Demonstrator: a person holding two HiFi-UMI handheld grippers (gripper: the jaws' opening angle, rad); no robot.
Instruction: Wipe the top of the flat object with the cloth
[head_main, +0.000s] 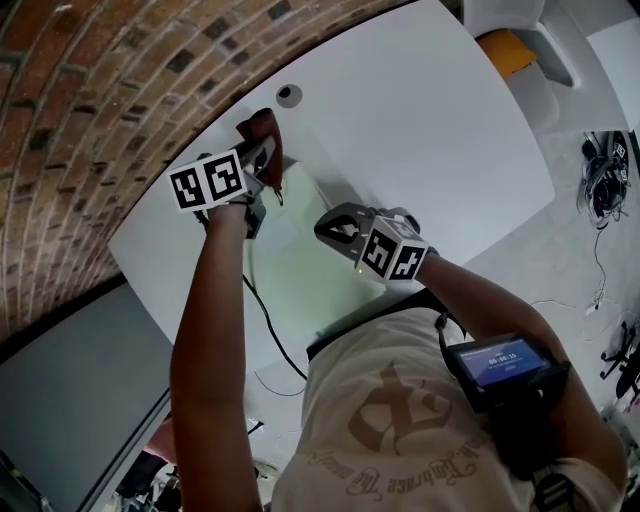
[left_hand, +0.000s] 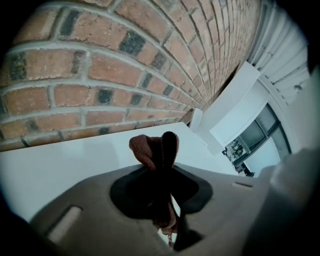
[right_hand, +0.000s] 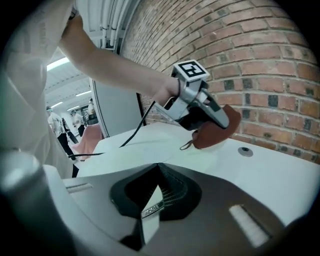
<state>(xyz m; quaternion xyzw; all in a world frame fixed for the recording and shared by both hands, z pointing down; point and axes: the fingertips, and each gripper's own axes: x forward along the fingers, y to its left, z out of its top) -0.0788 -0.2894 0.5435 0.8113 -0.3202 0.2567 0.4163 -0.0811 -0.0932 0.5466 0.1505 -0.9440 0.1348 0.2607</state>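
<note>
A thin, pale flat sheet (head_main: 290, 255) lies on the white table (head_main: 430, 130). My left gripper (head_main: 266, 168) is shut on a reddish-brown cloth (head_main: 262, 132), which hangs bunched over the sheet's far corner near the brick wall. In the left gripper view the cloth (left_hand: 150, 150) sticks up between the shut jaws. My right gripper (head_main: 330, 228) is at the sheet's right edge, with its jaws shut on a corner of the sheet (right_hand: 149, 217). The right gripper view shows the sheet (right_hand: 165, 152) stretching away, with the cloth (right_hand: 214, 134) and the left gripper (right_hand: 210, 116) low over its far end.
A brick wall (head_main: 90, 100) runs along the table's far side. A round cable hole (head_main: 288, 95) sits just beyond the cloth. A black cable (head_main: 272, 330) trails off the near table edge. A chair with a yellow seat (head_main: 508, 50) stands at the upper right.
</note>
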